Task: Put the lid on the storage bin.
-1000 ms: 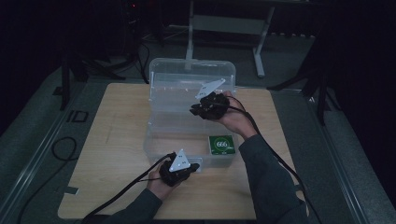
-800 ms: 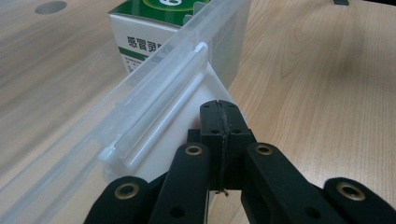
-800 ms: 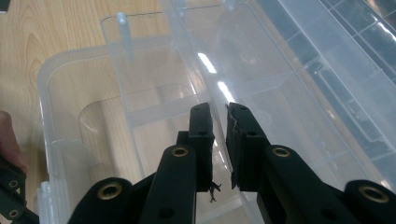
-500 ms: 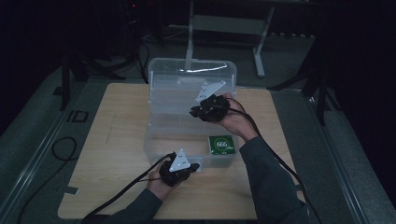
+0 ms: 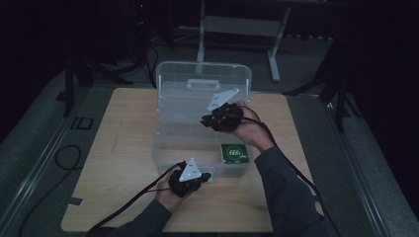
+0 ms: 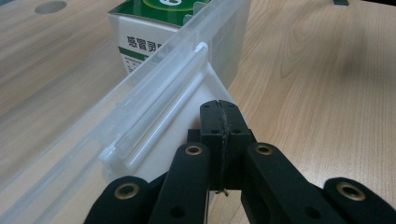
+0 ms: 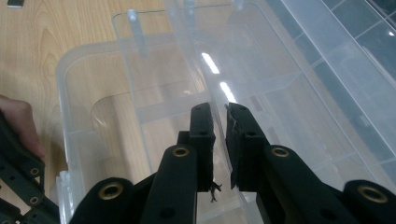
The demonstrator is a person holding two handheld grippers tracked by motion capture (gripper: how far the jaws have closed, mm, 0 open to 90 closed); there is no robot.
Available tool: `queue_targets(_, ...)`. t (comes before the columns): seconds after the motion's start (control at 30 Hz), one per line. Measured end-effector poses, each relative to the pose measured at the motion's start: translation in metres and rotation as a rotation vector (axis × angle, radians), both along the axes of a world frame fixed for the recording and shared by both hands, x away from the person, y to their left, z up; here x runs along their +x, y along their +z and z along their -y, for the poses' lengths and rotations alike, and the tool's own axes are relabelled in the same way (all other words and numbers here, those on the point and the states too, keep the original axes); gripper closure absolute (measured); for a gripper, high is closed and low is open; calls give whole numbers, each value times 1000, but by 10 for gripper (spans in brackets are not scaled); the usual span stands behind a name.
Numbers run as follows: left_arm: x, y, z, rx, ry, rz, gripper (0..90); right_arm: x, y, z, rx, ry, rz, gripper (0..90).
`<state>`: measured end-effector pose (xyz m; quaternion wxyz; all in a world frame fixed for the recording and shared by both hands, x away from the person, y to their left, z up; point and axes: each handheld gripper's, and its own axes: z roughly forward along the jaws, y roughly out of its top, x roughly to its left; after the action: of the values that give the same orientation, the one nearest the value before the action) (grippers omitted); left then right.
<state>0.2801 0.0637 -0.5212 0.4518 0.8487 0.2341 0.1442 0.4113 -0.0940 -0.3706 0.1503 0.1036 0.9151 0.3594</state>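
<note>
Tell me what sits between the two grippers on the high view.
The green box in the clear bin's near right corner lies between the left gripper at the bin's front wall and the right gripper above. The high view shows this.

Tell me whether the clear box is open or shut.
Open: the clear box has its lid standing up at the back, and the right gripper pinches an inner tray wall.

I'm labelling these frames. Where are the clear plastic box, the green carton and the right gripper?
clear plastic box [image 5: 165, 148]: high view, left wall.
green carton [image 5: 234, 153]: high view, its top face.
right gripper [image 7: 219, 116]: right gripper view, between the fingertips.
</note>
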Motion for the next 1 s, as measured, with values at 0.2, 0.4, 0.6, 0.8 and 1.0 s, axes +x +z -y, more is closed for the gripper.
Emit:
queue_targets(0.2, 0, 0, 0, 0, 0, 0, 900, -3, 0, -1, -7, 8, 1, 813)
queue_targets(0.4, 0, 0, 0, -2, -1, -1, 900, -6, -1, -1, -14, 13, 7, 814)
queue_targets(0.6, 0, 0, 0, -1, 0, 0, 900, -10, -2, -1, -21, 18, 10, 815)
queue_targets(0.8, 0, 0, 0, 0, -1, 0, 900, -13, -4, 1, -14, 25, 10, 816)
queue_targets(1.0, 0, 0, 0, 1, 0, 0, 900, -16, -5, 1, -13, 30, 13, 817)
